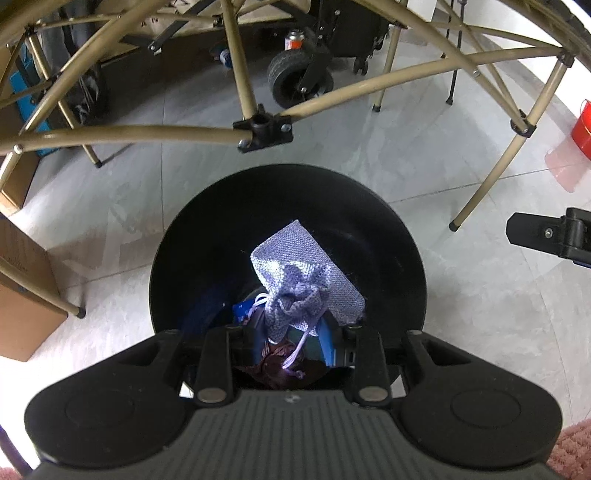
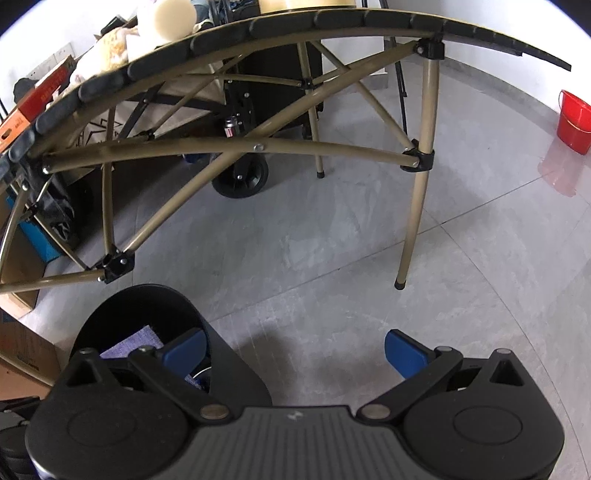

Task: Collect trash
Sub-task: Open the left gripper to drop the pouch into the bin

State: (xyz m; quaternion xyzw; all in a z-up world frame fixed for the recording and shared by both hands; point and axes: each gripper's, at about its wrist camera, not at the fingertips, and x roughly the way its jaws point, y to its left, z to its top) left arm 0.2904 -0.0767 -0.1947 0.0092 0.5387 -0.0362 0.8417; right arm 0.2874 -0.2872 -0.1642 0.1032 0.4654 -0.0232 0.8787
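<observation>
Grey floor tiles (image 2: pixel 332 236) fill most of both views, glossy and marbled. Over them stands the folding desk (image 2: pixel 295 18), its tan tube frame crossing above the floor and its slatted dark top carrying boxes and pale rolls at the far edge. Behind the frame sits a black cart on a rubber wheel (image 1: pixel 291 77), and a red bucket (image 2: pixel 574 122) stands well apart by the wall. Brown cardboard boxes (image 1: pixel 26 295) rest on the floor to the left.

Directly under the left tongs (image 1: pixel 288 332) is the round black trash bin (image 1: pixel 229 206), seen from above. Inside it lies a lilac woven drawstring pouch (image 1: pixel 303 273), tilted against the bin's wall, its cord trailing down toward darker scraps at the bottom. The left tongs hang over the bin's mouth with their blue fingers (image 1: pixel 325 339) drawn fairly narrow; the pouch sits between them in view, but I cannot tell whether they grip it or it lies loose below.

The right tongs (image 2: pixel 293 352) hover beside the bin over bare floor, spread wide and holding nothing
</observation>
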